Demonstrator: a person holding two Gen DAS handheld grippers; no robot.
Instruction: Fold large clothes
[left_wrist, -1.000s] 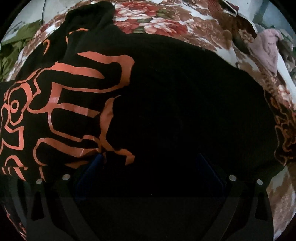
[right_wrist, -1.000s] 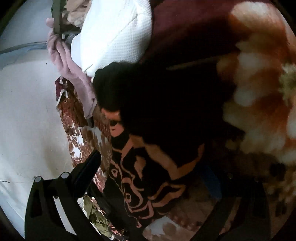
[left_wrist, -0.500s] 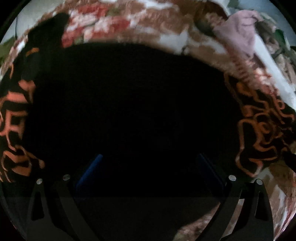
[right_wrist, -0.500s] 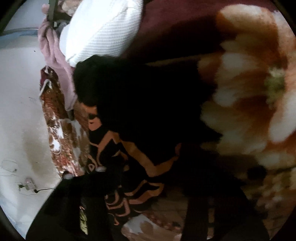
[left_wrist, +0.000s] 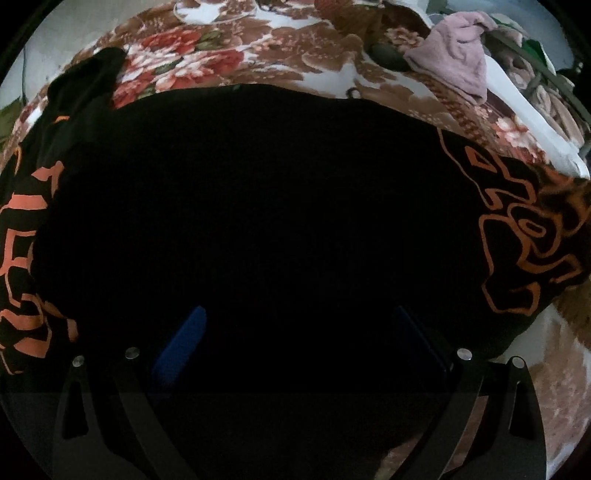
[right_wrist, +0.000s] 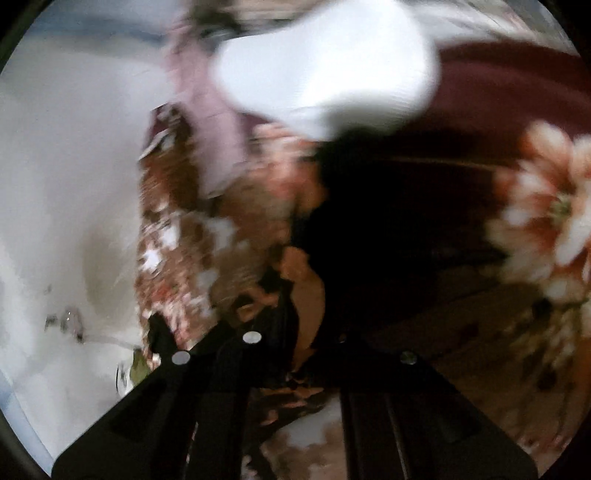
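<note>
Since the earlier frames, the right gripper (right_wrist: 306, 332) is showing its fingers drawn tight together on a fold of the black garment (right_wrist: 388, 229), where a second ago they were standing wide apart; its view is now streaked with motion blur and the cloth is rising out of the pinch toward 12 o'clock. In the left wrist view the orange print that was filling the 9 o'clock half is now sliding out to the far 9 o'clock edge, and a second patch of print is showing at 3 o'clock.

The left gripper (left_wrist: 295, 343) is hanging over the black garment (left_wrist: 258, 221) with its fingers (left_wrist: 181, 339) spread wide, nothing visibly pinched between them. The cloth is filling the centre of that view, lying on the floral bedspread (left_wrist: 295, 48), which is showing from 10 to 2 o'clock. A sleeve (left_wrist: 85, 88) is trailing off at 10 o'clock. A pink cloth (left_wrist: 458, 62) is sitting at 1 o'clock, apart from the garment, and a white pillow (right_wrist: 325, 70) is lying at 12 o'clock in the right wrist view.

As for progress, the folding is looking early to midway. The garment is lying spread out with one smooth edge running across the top of the left view, which may be a first fold, though the dark fabric is hiding any layering. The sleeve is not yet tucked in, and the right side is only now being gathered. Several folds are probably remaining before a compact bundle is lying on the bed.
</note>
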